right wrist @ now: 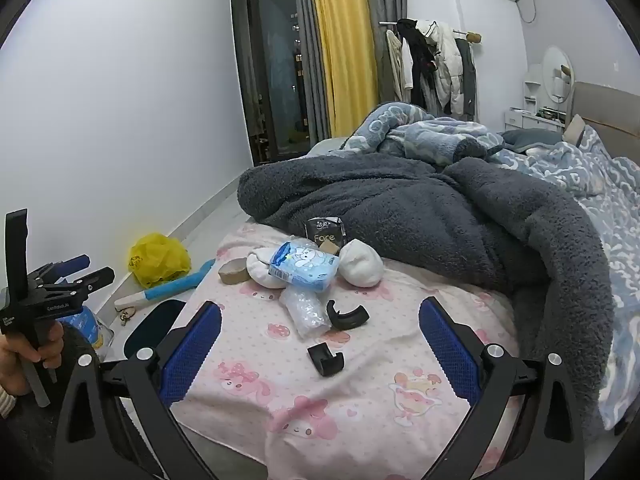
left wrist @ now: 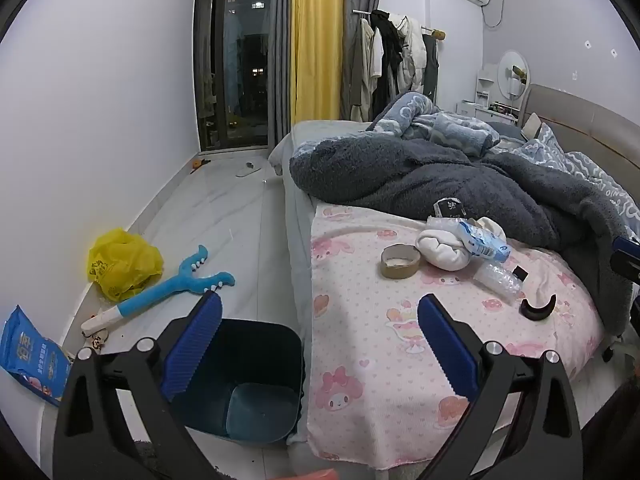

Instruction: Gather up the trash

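You are holding both claws wide apart and empty: the right claw [right wrist: 320, 340] is hovering over the pink bed sheet [right wrist: 360, 408], the left claw [left wrist: 320, 340] over the bed's edge with the dark bin [left wrist: 256, 380] sitting just below its left finger. Nearest ahead of the right claw, a small black clip [right wrist: 326, 358] is lying flat; it looks stiff and light, so pinch across its curved wall. Just beyond, a second black clip [right wrist: 347, 315] is touching a crinkled clear wrapper [right wrist: 304, 312], probably slippery and limp; gather it at its bunched middle. Farther off, the blue tissue pack [right wrist: 302, 266] is resting on white socks [right wrist: 362, 266], soft and squashy, beside a cardboard tape core [right wrist: 233, 272].
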